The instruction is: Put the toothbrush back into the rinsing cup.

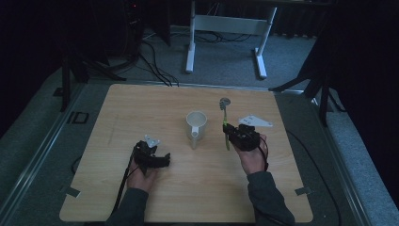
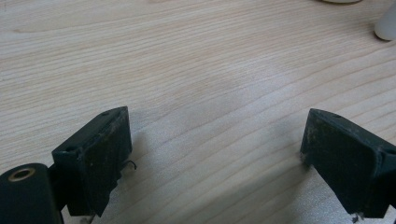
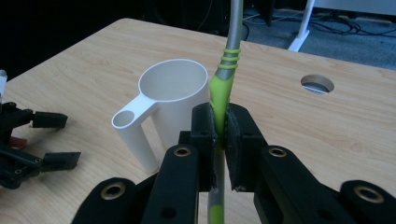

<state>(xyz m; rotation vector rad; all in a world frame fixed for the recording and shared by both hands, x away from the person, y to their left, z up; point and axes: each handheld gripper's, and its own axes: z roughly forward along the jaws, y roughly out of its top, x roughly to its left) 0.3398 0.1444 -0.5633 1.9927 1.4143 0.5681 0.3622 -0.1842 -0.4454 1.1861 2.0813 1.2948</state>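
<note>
Right gripper (image 3: 221, 135), which I hold clamped on the green-handled utensil (image 3: 222, 88) just beside the white cup (image 3: 173, 93), left gripper (image 2: 215, 154) wide on the table (image 2: 187, 60); next, I judge, lowering its head into the cup.

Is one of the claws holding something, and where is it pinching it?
Yes. The right claw pinches a green-handled utensil by its green handle. The left claw is open and holds nothing.

Cup (image 1: 196, 121) left of utensil (image 1: 225, 117)
</note>
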